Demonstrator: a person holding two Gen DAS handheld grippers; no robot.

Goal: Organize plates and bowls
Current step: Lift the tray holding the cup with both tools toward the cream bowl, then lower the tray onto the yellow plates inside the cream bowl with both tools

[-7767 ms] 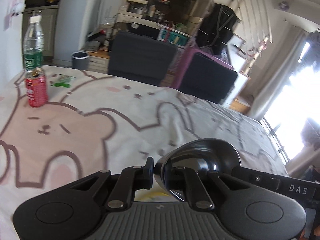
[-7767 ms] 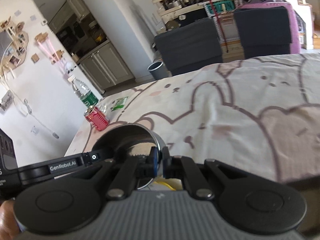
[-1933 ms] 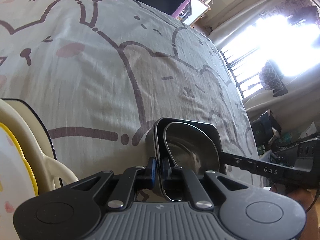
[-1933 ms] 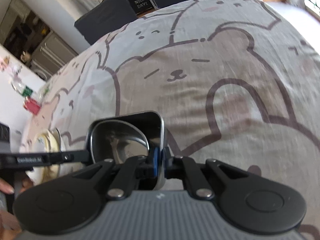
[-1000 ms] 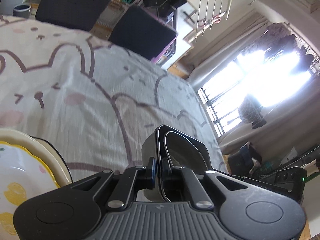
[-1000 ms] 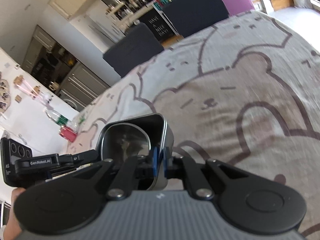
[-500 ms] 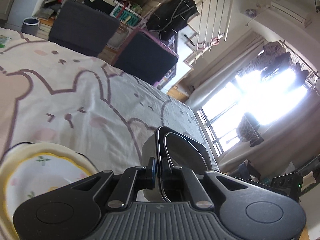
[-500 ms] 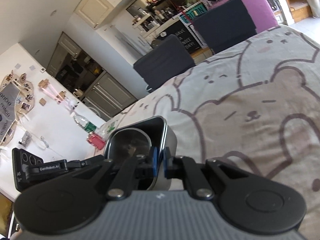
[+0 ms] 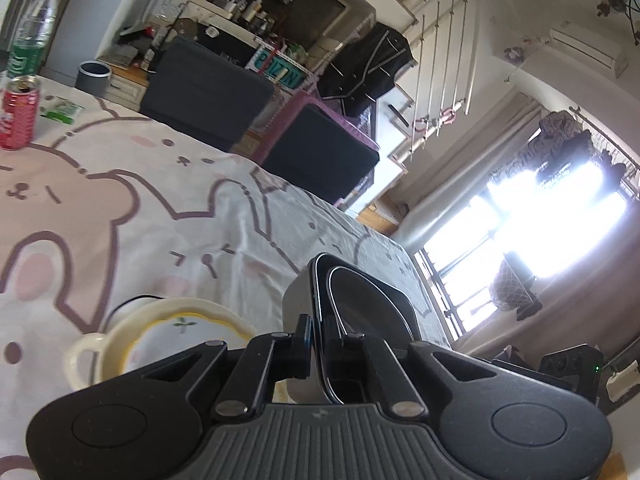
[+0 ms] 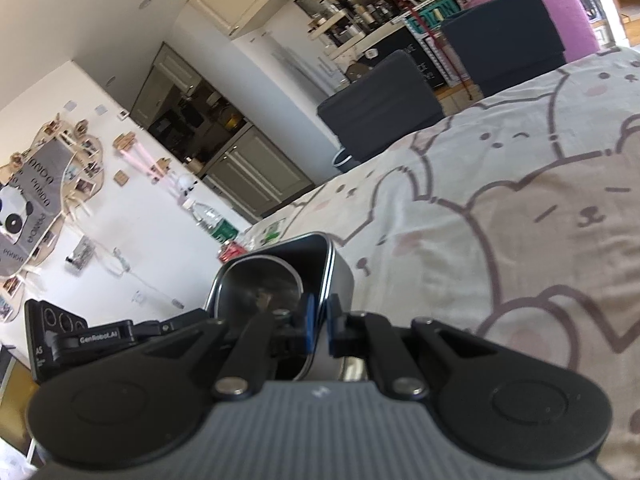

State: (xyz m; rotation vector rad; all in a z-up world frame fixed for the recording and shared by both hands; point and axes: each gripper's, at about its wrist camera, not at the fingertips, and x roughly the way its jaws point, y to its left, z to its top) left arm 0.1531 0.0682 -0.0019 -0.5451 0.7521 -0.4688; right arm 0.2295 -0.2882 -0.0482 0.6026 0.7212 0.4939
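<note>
Above the bear-print tablecloth, a square dark container with a round metal bowl nested inside hangs between two grippers. The left gripper is clamped on one wall of its rim, and the right gripper pinches the opposite wall, so the load is shared. Just below and to the left in the left wrist view sits a cream handled dish with a yellow-rimmed plate in it, which looks like the stack this container belongs with.

To do the carry well, both hands should travel together and keep the rim level; any twist between them would pry the thin wall out of one pinch. Bringing it low before letting go would keep the inner bowl from rattling loose.

The cloth is soft and wrinkled, so a set-down may rock slightly. At the far edge stand a red soda can and a clear water bottle. Beyond are dark chairs, kitchen shelves and a bright window.
</note>
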